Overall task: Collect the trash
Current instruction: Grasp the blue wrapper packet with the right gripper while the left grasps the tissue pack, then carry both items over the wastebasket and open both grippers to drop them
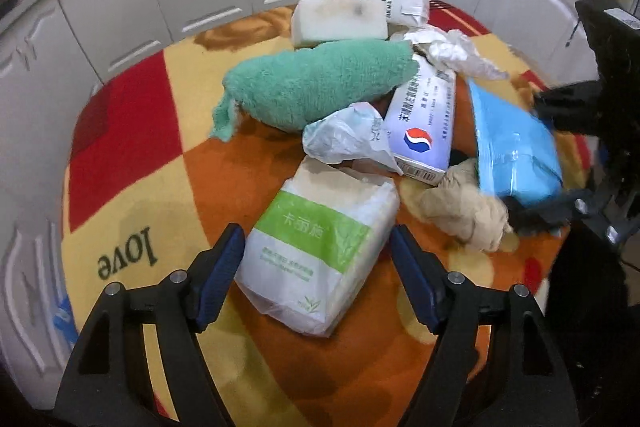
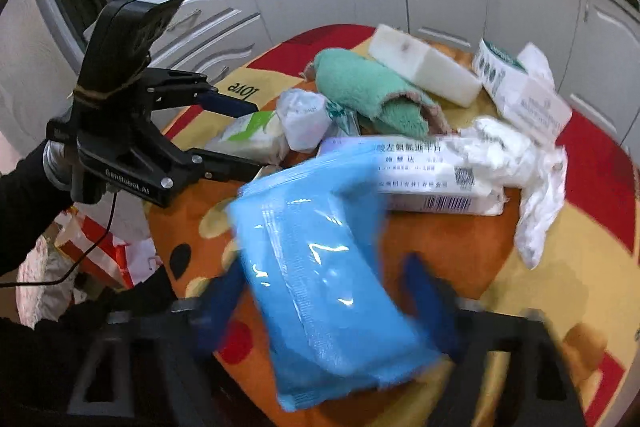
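Two tongs: left tongs (image 1: pixel 318 267) spread around one tissue pack (image 1: pixel 320 259), right tongs (image 2: pixel 324 311) clenching one blue packet (image 2: pixel 320 275)

The left gripper (image 1: pixel 318 255) points steeply down with its jaws apart, and the blue pads (image 1: pixel 218 277) do not press on anything. The right gripper (image 2: pixel 332 301) also tilts down; its blurred jaws stand on both sides of a blue packet (image 2: pixel 320 267) and appear to hold it. A dark sleeve (image 2: pixel 24 195) reaches to the left gripper.

Patterned cloth-covered table (image 1: pixel 132 163) bearing tissue pack (image 1: pixel 320 251), towel (image 1: pixel 316 87)
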